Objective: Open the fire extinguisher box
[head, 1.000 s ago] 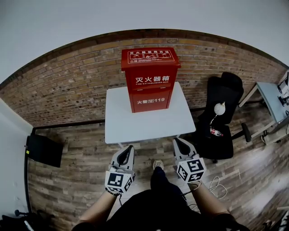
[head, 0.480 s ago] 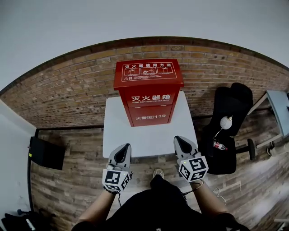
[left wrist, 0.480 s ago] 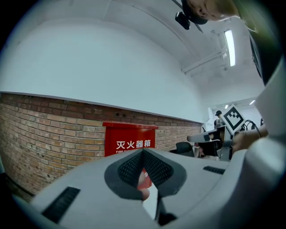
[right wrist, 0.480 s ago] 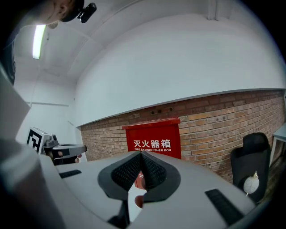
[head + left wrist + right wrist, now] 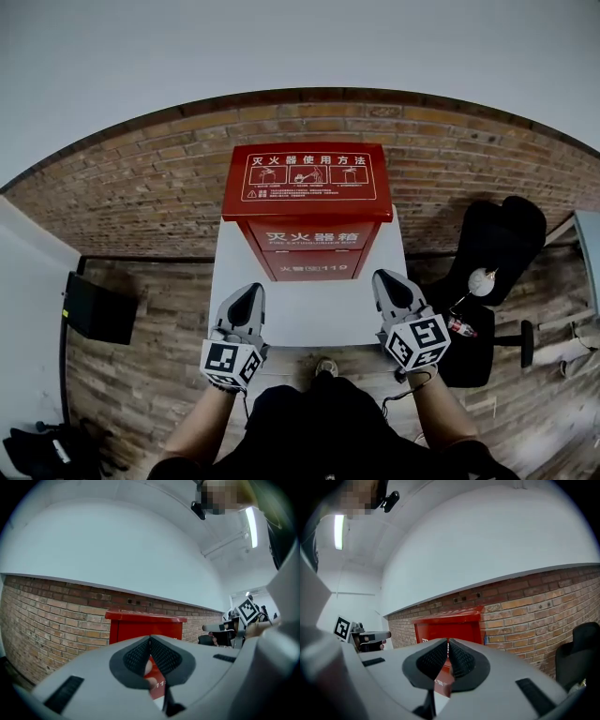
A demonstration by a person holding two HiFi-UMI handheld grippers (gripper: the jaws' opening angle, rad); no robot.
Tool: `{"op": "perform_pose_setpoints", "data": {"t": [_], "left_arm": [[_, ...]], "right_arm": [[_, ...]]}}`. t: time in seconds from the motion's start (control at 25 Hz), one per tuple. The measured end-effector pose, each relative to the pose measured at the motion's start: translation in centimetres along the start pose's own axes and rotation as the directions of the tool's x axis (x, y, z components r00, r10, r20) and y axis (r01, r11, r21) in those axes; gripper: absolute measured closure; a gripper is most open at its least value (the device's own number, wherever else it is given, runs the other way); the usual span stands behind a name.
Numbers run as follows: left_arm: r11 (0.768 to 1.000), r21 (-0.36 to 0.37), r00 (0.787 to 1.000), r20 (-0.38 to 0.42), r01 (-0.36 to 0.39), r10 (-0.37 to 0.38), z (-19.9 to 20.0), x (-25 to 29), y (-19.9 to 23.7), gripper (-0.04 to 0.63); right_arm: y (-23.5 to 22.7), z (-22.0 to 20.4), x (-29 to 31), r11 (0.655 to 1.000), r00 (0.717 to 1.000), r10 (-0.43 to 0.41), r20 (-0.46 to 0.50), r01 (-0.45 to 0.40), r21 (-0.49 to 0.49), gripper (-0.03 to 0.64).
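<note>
A red fire extinguisher box [image 5: 307,208] stands upright on a white table [image 5: 305,314] against a brick wall, its lid closed and printed with white instructions. My left gripper [image 5: 247,299] hovers over the table's front left, shut and empty, short of the box. On the other side, my right gripper [image 5: 391,287] is over the table's front right, also shut with nothing in it. The box [image 5: 145,625] fills the middle of the left gripper view beyond the closed jaws of the left gripper [image 5: 150,641], and the box [image 5: 452,625] shows likewise past the right gripper [image 5: 448,644] in the right gripper view.
A black office chair [image 5: 497,262] with a bottle on its seat stands right of the table. A dark flat panel [image 5: 94,307] leans by the left wall. A black bag [image 5: 47,450] lies on the wooden floor at lower left.
The view has closed in on the table and the box looks larger and nearer. Both grippers have moved forward over the table's front edge, still shut.
</note>
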State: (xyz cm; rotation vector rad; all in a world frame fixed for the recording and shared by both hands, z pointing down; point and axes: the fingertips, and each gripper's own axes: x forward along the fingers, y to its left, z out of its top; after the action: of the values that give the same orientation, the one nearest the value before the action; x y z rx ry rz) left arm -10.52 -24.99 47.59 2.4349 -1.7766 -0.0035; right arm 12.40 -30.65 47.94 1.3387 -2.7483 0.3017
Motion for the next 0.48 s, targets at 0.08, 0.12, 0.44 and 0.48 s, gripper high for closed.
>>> {"op": "perform_pose_setpoints", "data": {"t": [0.08, 0.12, 0.44, 0.48], "left_arm": [[1.0, 0.002, 1.0, -0.006, -0.009, 0.009, 0.1, 1.1, 0.7, 0.545], [1.0, 0.002, 1.0, -0.013, -0.011, 0.011, 0.0, 1.5, 1.1, 0.545], [0.999, 0.037, 0.999, -0.04, 0.025, -0.023, 1.0, 3.7, 4.7, 0.399], [0.999, 0.04, 0.999, -0.035, 0.034, -0.033, 1.4, 4.0, 5.3, 0.389]], "right_arm": [[-1.2, 0.2, 1.1, 1.0, 1.0, 0.004, -0.003, -0.004, 0.002, 0.597], [-1.7, 0.3, 1.5, 1.0, 1.0, 0.006, -0.005, -0.005, 0.004, 0.597], [-3.0, 2.3, 3.8, 0.999, 0.999, 0.038, 0.036, -0.037, -0.029, 0.477], [-3.1, 2.7, 4.0, 0.999, 0.999, 0.037, 0.037, -0.035, -0.042, 0.462]]}}
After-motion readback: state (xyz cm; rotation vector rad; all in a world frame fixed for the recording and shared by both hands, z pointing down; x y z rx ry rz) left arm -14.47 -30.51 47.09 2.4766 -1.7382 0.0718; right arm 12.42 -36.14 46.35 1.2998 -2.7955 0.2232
